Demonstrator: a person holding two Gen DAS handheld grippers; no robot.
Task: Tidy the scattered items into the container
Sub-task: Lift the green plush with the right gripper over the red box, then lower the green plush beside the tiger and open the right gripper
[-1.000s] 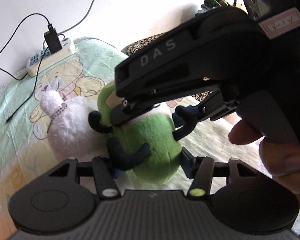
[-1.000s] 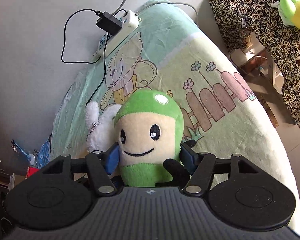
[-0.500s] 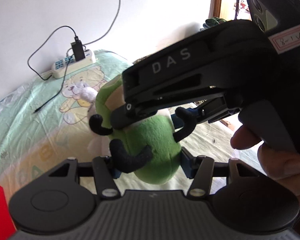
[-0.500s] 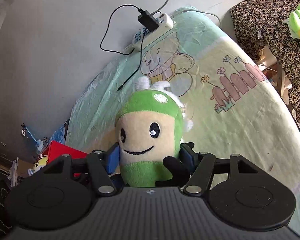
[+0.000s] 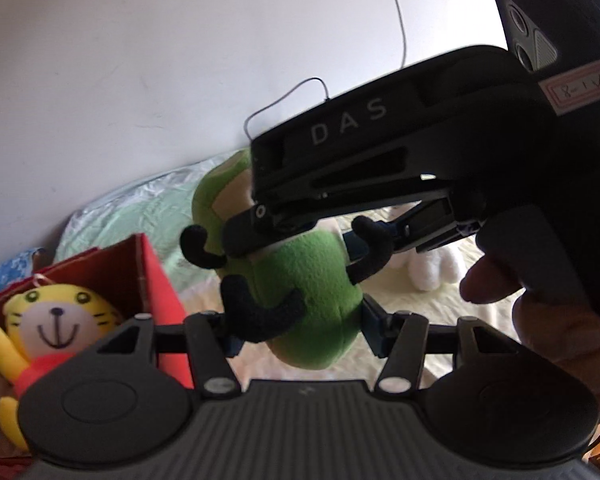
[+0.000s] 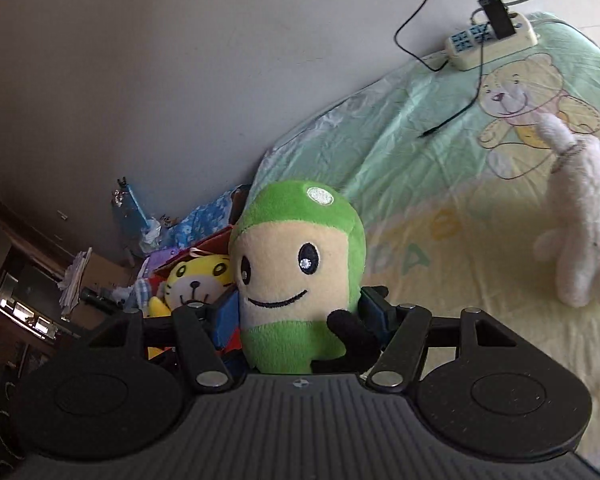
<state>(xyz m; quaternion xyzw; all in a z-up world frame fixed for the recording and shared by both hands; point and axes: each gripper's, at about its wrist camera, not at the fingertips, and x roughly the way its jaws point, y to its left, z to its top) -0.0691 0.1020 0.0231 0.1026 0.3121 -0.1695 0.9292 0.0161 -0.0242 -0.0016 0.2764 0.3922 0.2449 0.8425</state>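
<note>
Bedsheet (image 6: pixel 440 184) pale green, bear-printed; wall (image 6: pixel 180 60) grey.

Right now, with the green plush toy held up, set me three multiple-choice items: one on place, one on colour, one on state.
1. Where is the yellow tiger plush?
A. On the bed sheet by the power strip
B. In the red box
C. Between the right gripper's jaws

2. What colour is the plush lying loose on the sheet?
A. White
B. Blue
C. Red

3. How is the green plush toy held?
A. Lying free on the sheet
B. By the left gripper alone
C. Clamped by both grippers

Key:
1 B, the yellow tiger plush sits inside the red box.
2 A, the white plush lies on the bed sheet.
3 C, the left gripper and right gripper both squeeze the green plush toy.
</note>
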